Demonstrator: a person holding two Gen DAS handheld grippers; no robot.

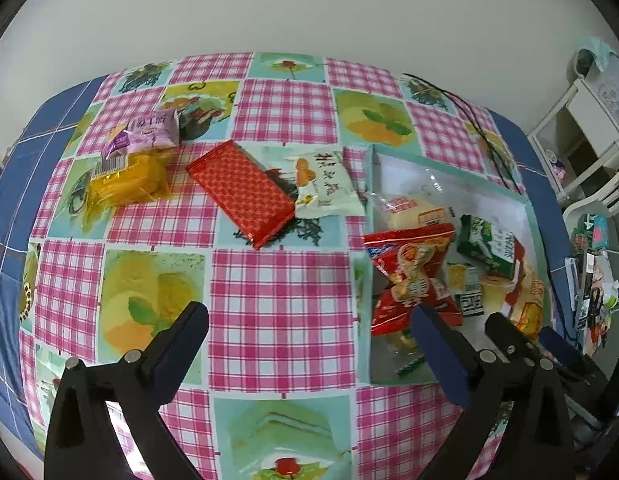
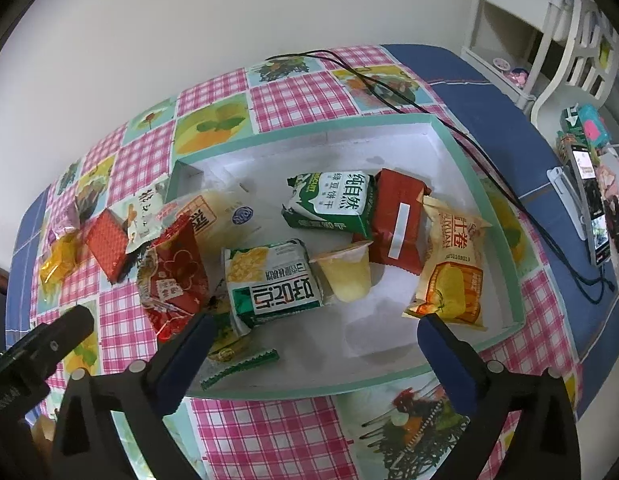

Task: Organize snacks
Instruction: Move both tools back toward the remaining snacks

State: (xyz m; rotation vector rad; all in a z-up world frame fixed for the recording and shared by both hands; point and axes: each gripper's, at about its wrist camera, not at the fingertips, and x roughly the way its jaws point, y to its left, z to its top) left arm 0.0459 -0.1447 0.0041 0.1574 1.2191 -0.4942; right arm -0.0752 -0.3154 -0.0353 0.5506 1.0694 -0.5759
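Grippers, left (image 1: 309,344) and right (image 2: 315,340), both hover open and empty; next, the red packet (image 1: 240,193) left of the box (image 1: 525,204).

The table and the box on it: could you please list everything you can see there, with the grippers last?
Box: one, teal rim, white inside, on the table's right part.
Snacks in the box: about eight, including green biscuit pack, green-and-white pack, jelly cup, dark red pack, orange-yellow pack.
Red patterned pack: one, on the cloth left of the box.
White-green pack: one, beside the red one.
Yellow pack: one, far left.
Pink pack: one, behind the yellow.
Tablecloth: pink checks, fruit pictures.
Black cable: behind the box.
Left gripper: jaws open, empty.
Right gripper: jaws open, over the box.
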